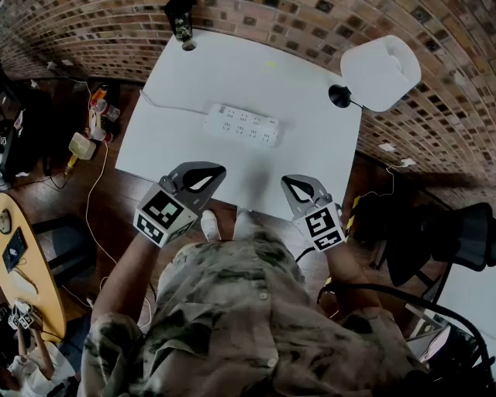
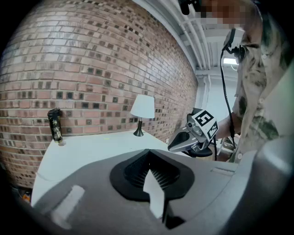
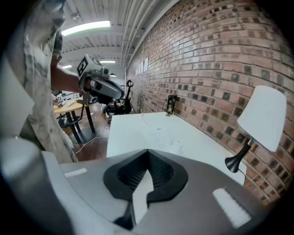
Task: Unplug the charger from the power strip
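Note:
A white power strip (image 1: 241, 124) lies flat across the middle of the white table (image 1: 310, 155), and its cord runs off to the left. Its sockets look bare from above, and no charger shows in any view. My left gripper (image 1: 204, 179) hovers over the table's near edge, shut with nothing in it. To its right my right gripper (image 1: 297, 186) is also shut and empty. In the left gripper view the jaws (image 2: 148, 155) meet, and the right gripper (image 2: 190, 137) hangs beyond them. In the right gripper view the shut jaws (image 3: 147, 155) point along the table towards the strip (image 3: 166, 137).
A white-shaded lamp (image 1: 380, 71) on a black base (image 1: 339, 96) stands at the table's far right corner. A dark bottle (image 1: 180, 18) stands at the far edge against the brick wall. A black chair (image 1: 453, 233) and cables on the floor flank the table.

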